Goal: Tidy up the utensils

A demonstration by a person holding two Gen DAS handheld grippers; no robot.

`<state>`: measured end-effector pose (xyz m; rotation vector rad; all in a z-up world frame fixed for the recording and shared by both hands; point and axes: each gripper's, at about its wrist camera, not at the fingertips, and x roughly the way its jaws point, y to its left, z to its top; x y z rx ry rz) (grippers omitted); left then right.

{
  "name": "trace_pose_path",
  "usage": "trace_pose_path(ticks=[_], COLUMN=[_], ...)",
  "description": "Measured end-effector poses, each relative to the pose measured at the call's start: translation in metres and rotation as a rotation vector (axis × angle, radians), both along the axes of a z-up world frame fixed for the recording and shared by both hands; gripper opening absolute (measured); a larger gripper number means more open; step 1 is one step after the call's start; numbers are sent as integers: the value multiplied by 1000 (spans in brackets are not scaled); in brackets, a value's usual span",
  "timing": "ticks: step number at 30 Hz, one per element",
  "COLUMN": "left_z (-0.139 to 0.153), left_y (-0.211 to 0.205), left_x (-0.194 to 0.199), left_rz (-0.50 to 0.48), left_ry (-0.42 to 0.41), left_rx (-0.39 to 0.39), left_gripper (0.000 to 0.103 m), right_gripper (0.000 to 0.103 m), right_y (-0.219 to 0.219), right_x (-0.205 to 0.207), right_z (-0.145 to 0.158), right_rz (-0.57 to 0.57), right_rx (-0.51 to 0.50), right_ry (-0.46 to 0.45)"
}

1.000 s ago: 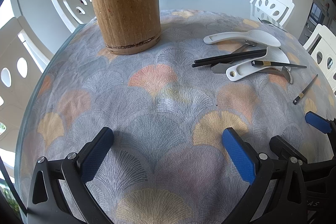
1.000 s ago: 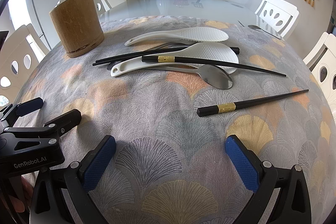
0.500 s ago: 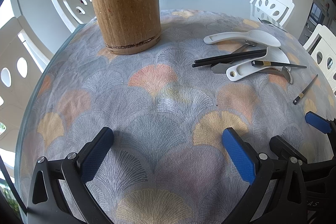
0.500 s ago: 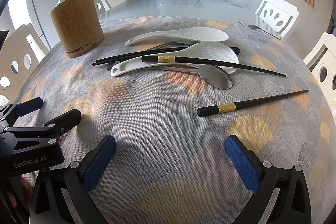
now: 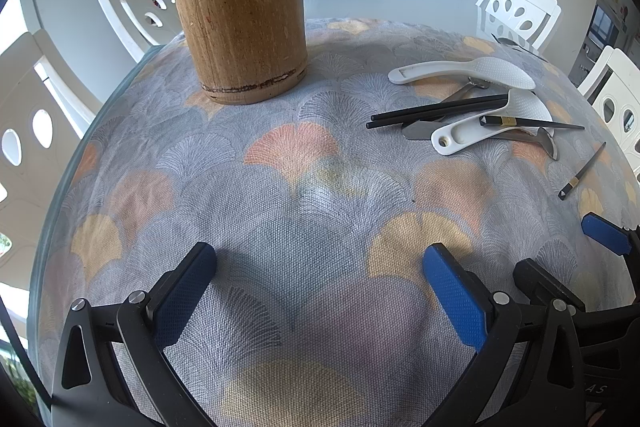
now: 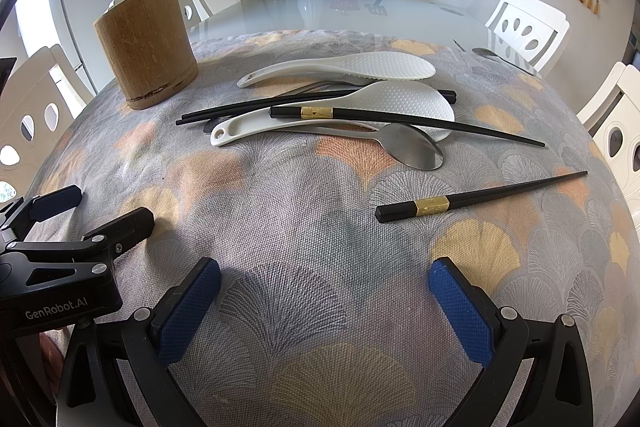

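While both tools hover low over the patterned cloth, nothing is gripped.

Left gripper [image 5: 320, 291]: jaws spread wide apart, blue pads bare, only cloth between them; seen from the right wrist view it sits at 9 o'clock [image 6: 92, 211].

Right gripper [image 6: 325, 301]: jaws likewise wide apart and holding nothing (its blue tip shows at 4 o'clock in the left wrist view [image 5: 606, 233]).

Bamboo holder [image 5: 240, 15]: upright on the cloth at 11 o'clock from the left gripper, well apart from the utensil pile; whether anything is inside cannot be told.

Utensil pile: at 12 o'clock from the right gripper. The far rice paddle [image 6: 344, 69] lies flat, handle toward the holder. The near rice paddle [image 6: 352, 107] lies just in front of it, resting over a pair of black chopsticks [image 6: 256, 105]. A gold-banded chopstick [image 6: 400, 121] lies across the near paddle's blade. A metal spoon [image 6: 408, 147] pokes out under that paddle, bowl toward 1 o'clock.

Loose chopstick [image 6: 480, 197]: alone on the cloth at 1 o'clock, nearer the right gripper than the pile, touching nothing else.

Tablecloth [image 6: 304, 227]: covers the near part of a glossy white table [image 6: 340, 15].

Chairs: white, one at 2 o'clock [image 6: 528, 27].
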<state>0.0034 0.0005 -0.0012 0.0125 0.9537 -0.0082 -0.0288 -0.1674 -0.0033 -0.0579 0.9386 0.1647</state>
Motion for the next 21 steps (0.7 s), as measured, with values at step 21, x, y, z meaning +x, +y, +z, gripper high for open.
trace_pose_path(ticks=[21], left_z=[4], left_y=[1], left_x=[3], left_rz=[-64], left_ry=[6], left_rx=[17], left_gripper=[103], right_gripper=[103], right_y=[1], right_x=[0], right_z=[-1], right_rz=[1], right_rx=[-9], right_ry=[0])
